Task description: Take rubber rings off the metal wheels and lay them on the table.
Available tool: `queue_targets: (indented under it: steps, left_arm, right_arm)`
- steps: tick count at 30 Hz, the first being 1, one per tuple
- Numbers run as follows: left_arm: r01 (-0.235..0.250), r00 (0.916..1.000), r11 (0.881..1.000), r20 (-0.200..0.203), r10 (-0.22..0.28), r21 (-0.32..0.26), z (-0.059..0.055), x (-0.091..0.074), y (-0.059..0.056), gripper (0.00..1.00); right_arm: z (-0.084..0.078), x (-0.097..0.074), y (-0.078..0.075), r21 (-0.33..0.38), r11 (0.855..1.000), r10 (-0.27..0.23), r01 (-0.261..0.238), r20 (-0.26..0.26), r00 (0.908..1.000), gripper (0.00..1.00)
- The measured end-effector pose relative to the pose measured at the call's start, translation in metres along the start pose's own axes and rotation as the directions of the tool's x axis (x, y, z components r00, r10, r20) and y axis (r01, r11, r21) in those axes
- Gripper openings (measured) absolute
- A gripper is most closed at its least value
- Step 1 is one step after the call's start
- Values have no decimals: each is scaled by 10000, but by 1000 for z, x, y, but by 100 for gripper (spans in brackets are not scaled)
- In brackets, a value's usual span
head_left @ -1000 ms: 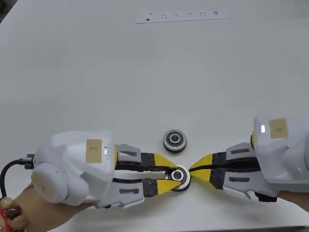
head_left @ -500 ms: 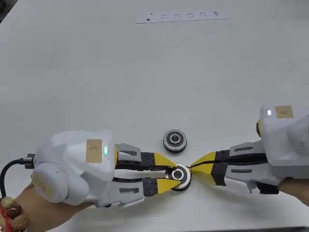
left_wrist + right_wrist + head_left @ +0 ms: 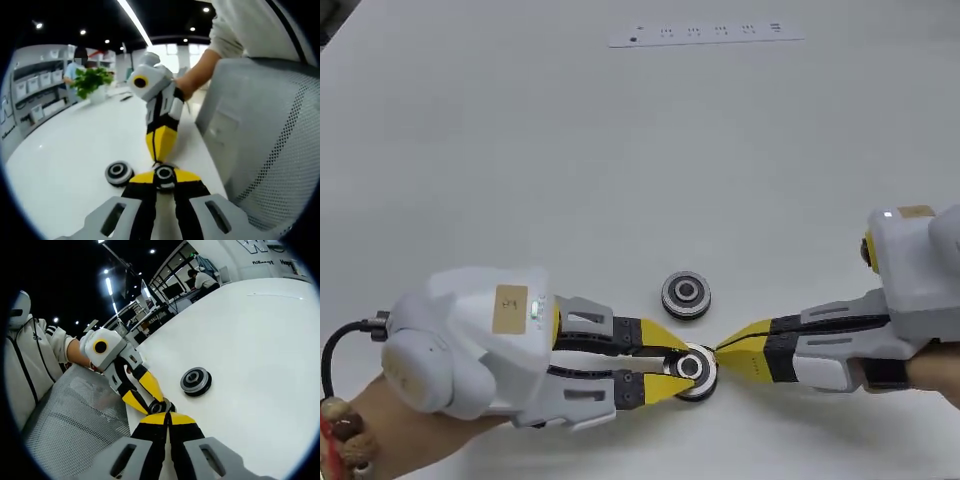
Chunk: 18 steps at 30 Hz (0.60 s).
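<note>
Clamped from both sides by the left gripper (image 3: 672,367), the held wheel (image 3: 693,367) lies at the near edge of the table (image 3: 620,150), with one yellow jaw tip on each side of its rim. The right gripper (image 3: 723,352) has its jaws pressed together, tips touching the wheel's right edge; whether they pinch any of the rubber ring cannot be told. Compared with a second ago, the right gripper's white body sits higher and farther right in the head view, so it now slants down toward the wheel, while its tips have kept their place at the rim and the left gripper has stayed clamped. The wheel shows a bright silver hub with a dark bore and a dark band around the outside. It lies flat, bore facing up; being round, it has no long axis. Just beyond it, apart from both grippers, a second wheel (image 3: 686,295) also lies flat, black-rimmed around a silver centre. Far across the table lies a white power strip (image 3: 707,34).
</note>
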<state>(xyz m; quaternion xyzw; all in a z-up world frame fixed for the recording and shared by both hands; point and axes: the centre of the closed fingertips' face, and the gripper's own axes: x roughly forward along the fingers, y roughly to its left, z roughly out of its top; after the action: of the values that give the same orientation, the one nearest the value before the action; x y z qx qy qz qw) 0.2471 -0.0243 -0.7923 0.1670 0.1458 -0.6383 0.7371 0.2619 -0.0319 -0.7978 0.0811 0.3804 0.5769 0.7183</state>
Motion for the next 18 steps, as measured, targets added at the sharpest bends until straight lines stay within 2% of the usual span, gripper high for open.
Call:
queue_targets:
  steps: [5,18]
  left_arm:
    - [83,10000,9999,40,-83,-100,-1,-1,1,13]
    - [170,9998,9997,-90,-169,151,-1,0,2,13]
  right_arm:
    - [0,1,2,142,9999,42,-42,42,10000,0]
    - [3,2,5,301,9995,104,-110,199,9997,0]
